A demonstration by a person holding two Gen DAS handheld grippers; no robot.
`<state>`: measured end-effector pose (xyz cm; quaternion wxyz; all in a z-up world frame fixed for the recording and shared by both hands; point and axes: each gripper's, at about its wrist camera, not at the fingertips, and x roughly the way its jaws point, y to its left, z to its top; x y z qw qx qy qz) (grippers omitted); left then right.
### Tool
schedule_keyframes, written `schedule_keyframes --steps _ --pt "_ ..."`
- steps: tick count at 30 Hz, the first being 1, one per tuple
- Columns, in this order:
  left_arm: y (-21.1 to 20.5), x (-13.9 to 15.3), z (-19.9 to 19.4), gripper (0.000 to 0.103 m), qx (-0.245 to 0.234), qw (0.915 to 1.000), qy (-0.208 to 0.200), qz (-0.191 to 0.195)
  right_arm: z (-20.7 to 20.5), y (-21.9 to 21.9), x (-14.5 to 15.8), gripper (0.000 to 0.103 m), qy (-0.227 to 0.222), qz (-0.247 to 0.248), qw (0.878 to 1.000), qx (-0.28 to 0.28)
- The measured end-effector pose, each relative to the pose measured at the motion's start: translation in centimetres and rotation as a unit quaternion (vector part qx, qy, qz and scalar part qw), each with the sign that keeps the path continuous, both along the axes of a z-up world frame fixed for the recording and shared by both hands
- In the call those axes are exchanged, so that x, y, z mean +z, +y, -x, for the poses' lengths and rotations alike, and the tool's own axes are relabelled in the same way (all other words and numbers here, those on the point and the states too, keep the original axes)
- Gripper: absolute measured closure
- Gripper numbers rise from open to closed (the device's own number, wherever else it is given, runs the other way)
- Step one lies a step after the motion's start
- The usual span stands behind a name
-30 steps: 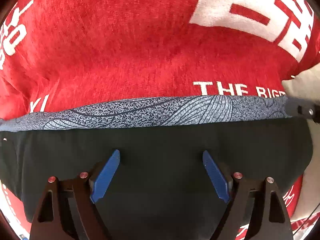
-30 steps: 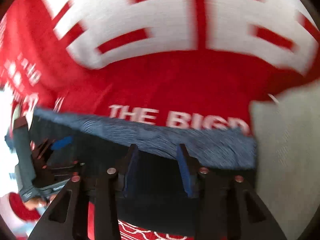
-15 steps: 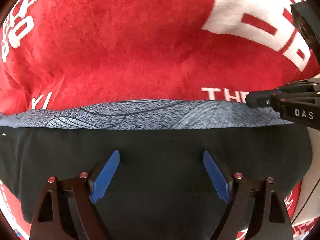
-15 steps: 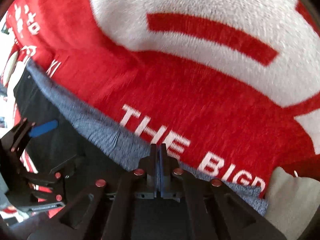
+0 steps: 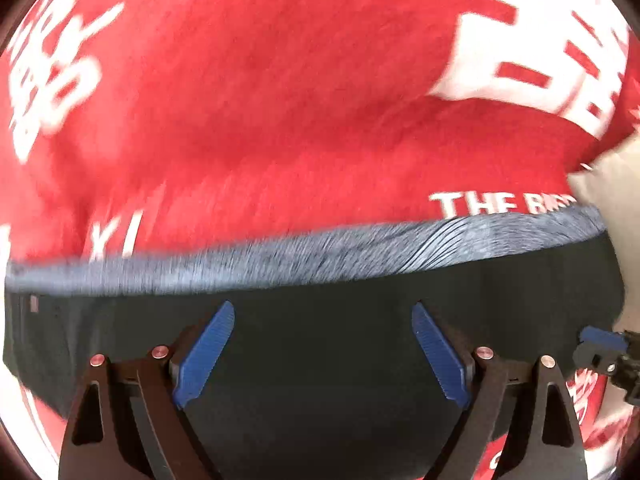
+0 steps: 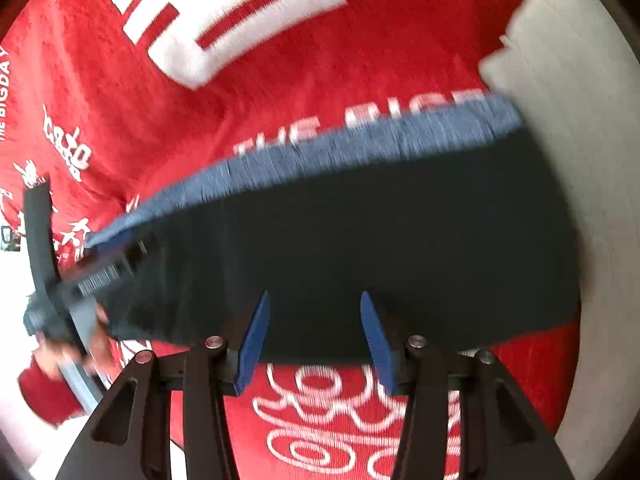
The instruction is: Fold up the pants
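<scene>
- One red blanket (image 5: 280, 100) with large white lettering covers the surface and fills the background of both wrist views; a pale cushion or sheet (image 6: 592, 160) shows at its right edge.
- Black pants (image 5: 320, 320), already folded into a compact band, lie flat on the blanket, long axis running left to right, with the grey-blue patterned waistband (image 5: 320, 256) along the far edge.
- Directly over the middle of the pants hangs the left gripper (image 5: 322, 354), pointing steeply down, jaws spread wide with nothing between the blue pads.
- Near the close edge, toward the right end, sits the right gripper (image 6: 312, 340); its jaws are opening and stand about half apart, gripping nothing, with the pants' hem just beyond the tips.
- Judged from this, either hand could take the near edge, the right one being closer to it.
- Only the right wrist view shows the pants' near hem, and the person's red sleeve (image 6: 44, 392) and hand behind the left tool; the left wrist view catches just a corner of the right gripper.
</scene>
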<state>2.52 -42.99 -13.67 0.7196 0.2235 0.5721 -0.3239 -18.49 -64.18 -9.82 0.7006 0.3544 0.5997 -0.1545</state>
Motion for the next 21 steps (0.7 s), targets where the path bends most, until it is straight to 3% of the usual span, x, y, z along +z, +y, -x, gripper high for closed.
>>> schedule_keyframes --steps 2,4,7,9,11,13,16,18,21 --pt "-1.1 0.4 -0.2 0.012 -0.065 0.9978 0.005 0.014 0.6 0.1 0.2 0.052 -0.002 0.002 1.0 0.007" --pt "-2.5 0.6 -0.3 0.012 -0.139 0.99 0.005 0.022 0.6 0.1 0.5 0.051 -0.01 -0.005 1.0 0.019" --pt "-4.4 0.1 -0.3 0.012 -0.234 0.9722 0.01 0.008 0.7 0.1 0.7 0.051 -0.016 -0.012 0.999 0.032" --pt "-5.6 -1.0 -1.0 0.012 -0.27 0.9627 0.014 -0.012 0.5 0.1 0.7 0.051 -0.021 -0.01 0.999 0.043" --pt "-5.5 -1.9 -1.0 0.012 -0.278 0.9597 0.029 -0.025 0.3 0.1 0.8 0.051 -0.025 -0.004 0.998 0.05" --pt "-5.6 -2.8 -1.0 0.025 -0.287 0.9561 0.053 -0.032 -1.1 -0.3 0.7 0.051 -0.026 0.004 0.998 0.053" --pt "-5.5 -3.0 -0.8 0.058 -0.302 0.9491 0.087 -0.019 -2.4 -0.5 0.5 0.051 -0.029 0.006 0.999 0.045" --pt "-5.7 -2.5 -0.5 0.088 -0.311 0.9471 0.076 -0.017 -2.7 -0.7 0.6 0.052 -0.031 0.001 0.999 0.043" --pt "-5.2 -1.6 -0.8 0.09 -0.316 0.946 0.069 -0.012 -3.1 -0.9 1.2 0.053 -0.034 0.002 0.999 0.04"
